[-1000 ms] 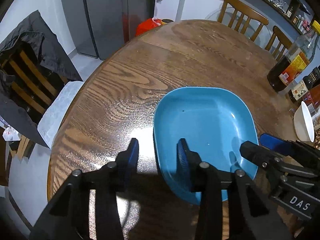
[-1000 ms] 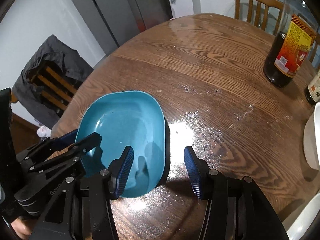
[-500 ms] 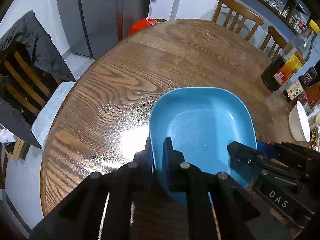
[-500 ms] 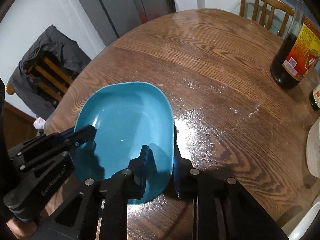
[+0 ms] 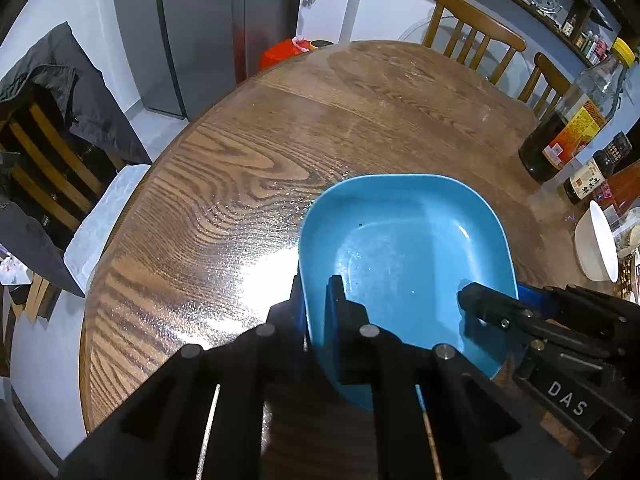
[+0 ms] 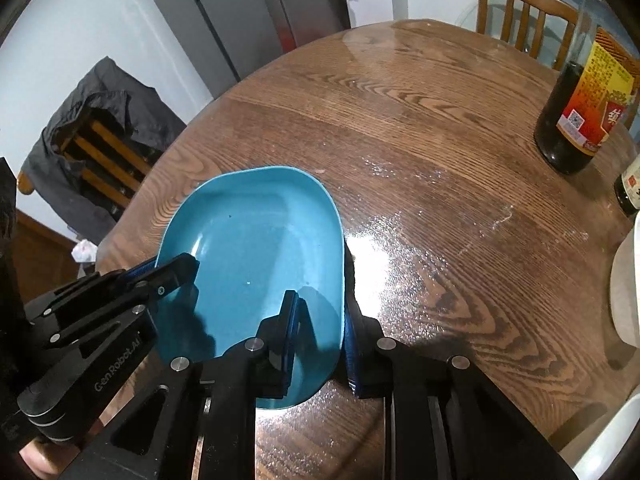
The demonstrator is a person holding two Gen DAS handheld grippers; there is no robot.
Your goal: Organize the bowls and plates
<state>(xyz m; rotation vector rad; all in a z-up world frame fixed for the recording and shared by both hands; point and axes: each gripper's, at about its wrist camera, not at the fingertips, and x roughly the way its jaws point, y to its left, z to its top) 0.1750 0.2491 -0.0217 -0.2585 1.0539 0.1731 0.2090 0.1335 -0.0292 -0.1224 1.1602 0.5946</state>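
Left wrist: left gripper (image 5: 316, 300) has just closed, clamped on the plate's (image 5: 404, 252) left rim, one finger inside, one outside. Plate sits on the worktop (image 5: 248, 184) near the front edge. Bowl (image 5: 596, 248) far right, by the bottles (image 5: 568, 132).

Right wrist: right gripper (image 6: 320, 320) also pinched down, on the plate's right rim (image 6: 340, 264). Left gripper (image 6: 176, 268) on the opposite rim.

Dim room; overhead light throws a white glare patch on the glossy desk (image 5: 256, 280); fisheye edges bend and darken.
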